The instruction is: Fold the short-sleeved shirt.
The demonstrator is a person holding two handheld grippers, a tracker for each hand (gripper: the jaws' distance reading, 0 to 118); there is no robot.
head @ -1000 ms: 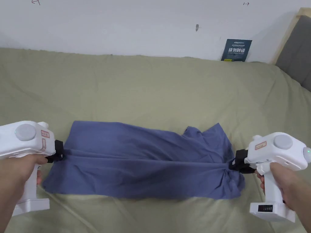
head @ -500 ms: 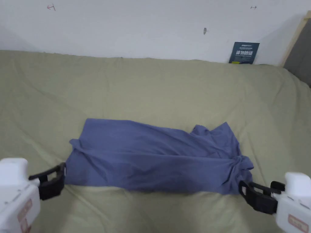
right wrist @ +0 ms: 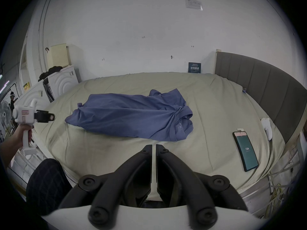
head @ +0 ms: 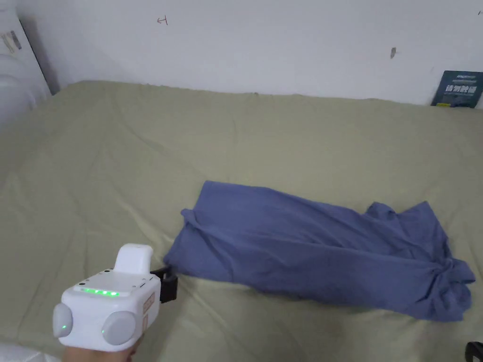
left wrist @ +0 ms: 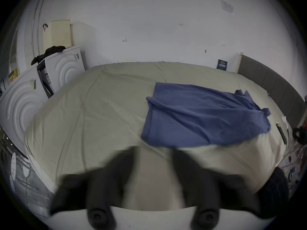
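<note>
The blue short-sleeved shirt lies on the olive bed sheet as a long rumpled band, hem end to the left and bunched collar end to the right. It is also in the left gripper view and the right gripper view. My left gripper hovers just off the shirt's near left corner, apart from the cloth. Its jaws stand open and empty, blurred in its own view. My right gripper is shut on nothing, short of the shirt's near edge. The left gripper also appears there, far left.
A phone and a small white object lie on the sheet to the right of the shirt. A grey headboard bounds the right side. White appliances stand left of the bed. A dark card leans on the wall.
Both grippers have let go of the shirt's ends and drawn back toward the near edge. The shirt has settled flat on the sheet. The head camera has turned left.
</note>
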